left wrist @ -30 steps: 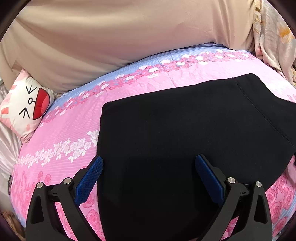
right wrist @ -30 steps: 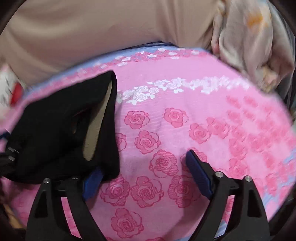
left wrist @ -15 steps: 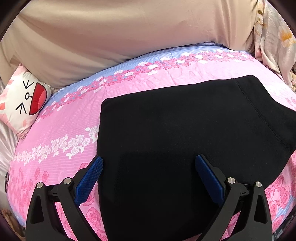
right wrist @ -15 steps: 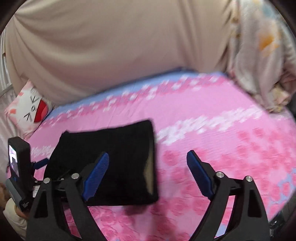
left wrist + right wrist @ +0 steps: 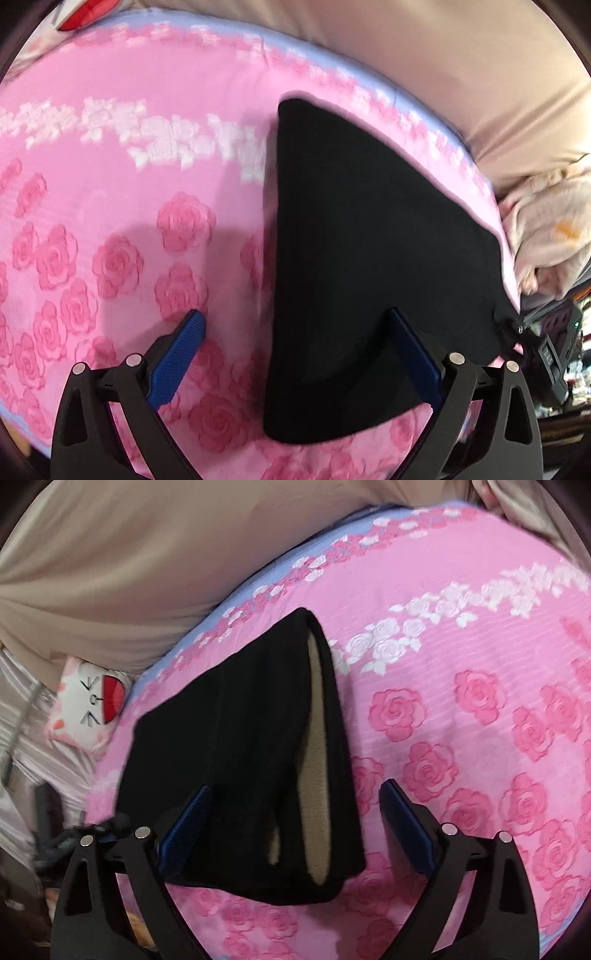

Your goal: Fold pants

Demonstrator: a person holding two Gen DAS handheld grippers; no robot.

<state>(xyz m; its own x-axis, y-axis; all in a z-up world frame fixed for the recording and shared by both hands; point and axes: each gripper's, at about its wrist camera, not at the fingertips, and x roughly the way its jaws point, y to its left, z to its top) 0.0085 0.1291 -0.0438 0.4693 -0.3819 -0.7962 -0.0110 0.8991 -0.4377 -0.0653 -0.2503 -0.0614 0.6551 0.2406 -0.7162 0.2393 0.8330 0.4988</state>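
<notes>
On bed [image 5: 480, 635], pants [image 5: 240, 757] lie folded into compact stack, fold approx done; L gripper [image 5: 295, 354] & R gripper [image 5: 295, 823] fingers wide apart, holding nothing.

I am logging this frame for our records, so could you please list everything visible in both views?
pants: one, black with beige lining, folded flat on the bedsheet.
bedsheet: one, pink with rose print and blue border, covering the bed.
cushion: one, white with cartoon face, beyond the pants at the bed's edge.
curtain: one, beige, behind the bed.
blanket: one, pale floral, bunched beside the bed.
left gripper: one, black with blue fingers, open above the pants' edge.
right gripper: one, same colours, open above the pants.
</notes>
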